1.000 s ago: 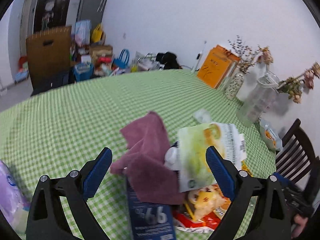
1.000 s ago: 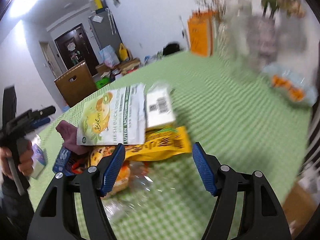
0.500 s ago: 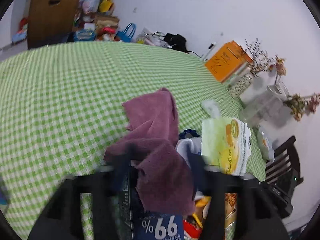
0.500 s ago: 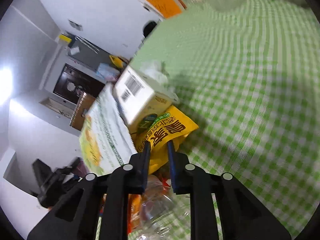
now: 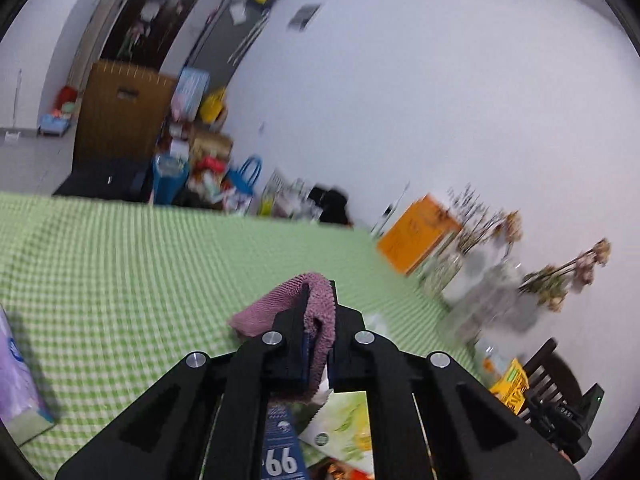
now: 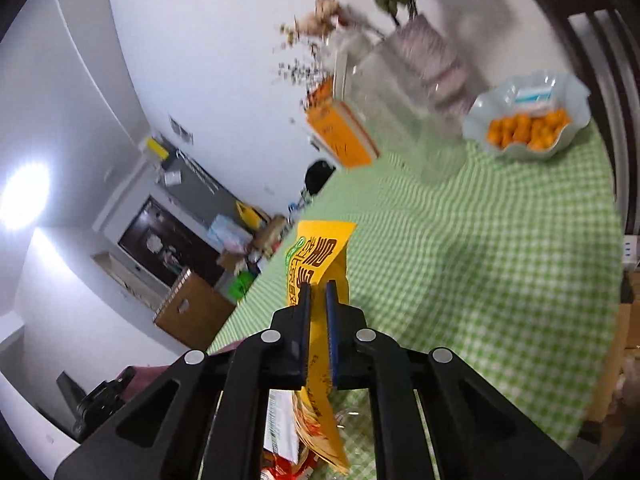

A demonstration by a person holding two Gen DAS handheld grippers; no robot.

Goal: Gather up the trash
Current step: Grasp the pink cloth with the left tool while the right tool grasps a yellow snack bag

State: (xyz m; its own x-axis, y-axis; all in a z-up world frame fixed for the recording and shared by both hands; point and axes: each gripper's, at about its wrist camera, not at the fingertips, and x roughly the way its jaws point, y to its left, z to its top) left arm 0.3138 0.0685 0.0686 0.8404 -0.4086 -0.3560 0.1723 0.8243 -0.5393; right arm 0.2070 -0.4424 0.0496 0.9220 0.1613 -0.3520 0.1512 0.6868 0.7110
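My left gripper (image 5: pixel 316 320) is shut on a purple cloth (image 5: pixel 280 304), lifted above the green checked table (image 5: pixel 120 264). Below it lie a blue packet marked 99 (image 5: pixel 282 452) and a pale green snack bag (image 5: pixel 344 424). My right gripper (image 6: pixel 315 300) is shut on a yellow snack wrapper (image 6: pixel 316 256) and holds it up off the table (image 6: pixel 480 264). More wrappers (image 6: pixel 288 464) lie under the right gripper. The right gripper with the yellow wrapper (image 5: pixel 508 384) also shows at the right in the left wrist view.
Glass vases with dried flowers (image 5: pixel 492 280), an orange box (image 5: pixel 416 236) and a bowl of orange fruit (image 6: pixel 528 120) stand along the wall side. A purple tissue pack (image 5: pixel 16 380) lies at the left. A dark chair (image 6: pixel 592 32) stands at the table's end.
Both grippers have shut: the left one on the purple cloth, the right one on the yellow wrapper. Both have lifted their loads off the pile and tilted upward.
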